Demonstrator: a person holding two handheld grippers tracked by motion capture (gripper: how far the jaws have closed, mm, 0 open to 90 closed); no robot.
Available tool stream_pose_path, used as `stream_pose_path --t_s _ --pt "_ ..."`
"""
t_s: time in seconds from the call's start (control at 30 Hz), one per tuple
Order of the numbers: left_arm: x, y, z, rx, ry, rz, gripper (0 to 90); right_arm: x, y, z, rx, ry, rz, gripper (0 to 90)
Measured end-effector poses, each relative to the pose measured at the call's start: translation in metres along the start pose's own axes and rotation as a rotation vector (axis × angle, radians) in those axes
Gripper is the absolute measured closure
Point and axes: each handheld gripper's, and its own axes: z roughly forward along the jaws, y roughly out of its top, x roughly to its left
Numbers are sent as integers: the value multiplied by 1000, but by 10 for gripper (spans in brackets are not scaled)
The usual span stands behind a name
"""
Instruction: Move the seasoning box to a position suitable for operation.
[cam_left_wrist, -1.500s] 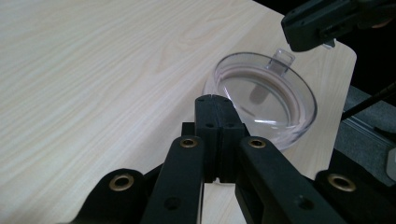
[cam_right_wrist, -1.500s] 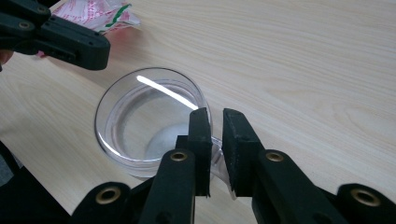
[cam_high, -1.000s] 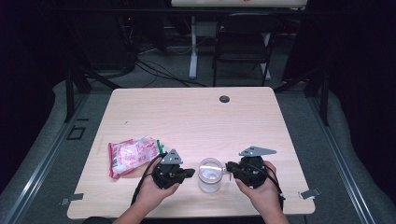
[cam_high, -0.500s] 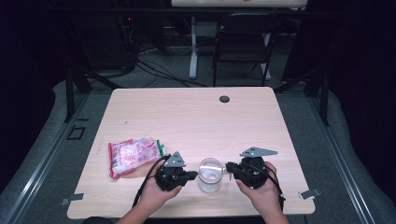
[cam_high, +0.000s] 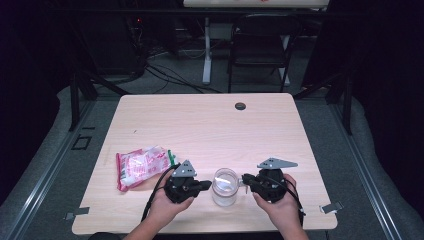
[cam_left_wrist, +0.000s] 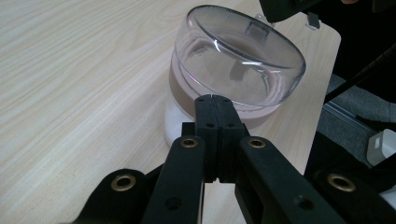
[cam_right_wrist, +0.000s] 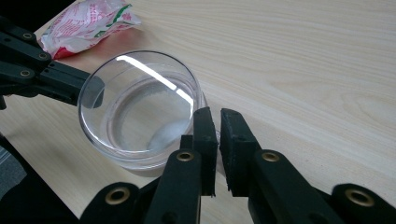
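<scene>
A red-and-white packet with a green edge lies crumpled on the table, just beyond the left claw and on its outer side; in the right gripper view it lies at the far left. Well ahead of the right claw, near the table's far edge, sits a dark round hole. A small metal clip juts from the near corner outside the right claw, and another outside the left one. Far beyond both claws, past the table, stand a black chair and a white post, with cables strewn on the grey floor.
</scene>
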Motion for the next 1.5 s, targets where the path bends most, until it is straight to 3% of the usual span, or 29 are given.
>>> stream_pose_path --t_s 0.6,0.9,1.1,1.23,1.5 --pt "-3 6 -2 -35 -7 18 900 -1 -4 2 1 -13 1 855" --pt "-14 12 1 -33 -17 64 900 -1 -5 3 4 -28 -2 843" --pt "-15 12 4 -23 -16 71 900 -2 -5 3 7 -28 -4 833" --pt "-13 13 3 -28 -12 66 900 -5 -7 3 -10 -9 18 829" --pt "-9 12 -3 -43 3 61 900 -9 -12 6 -13 -16 45 808"
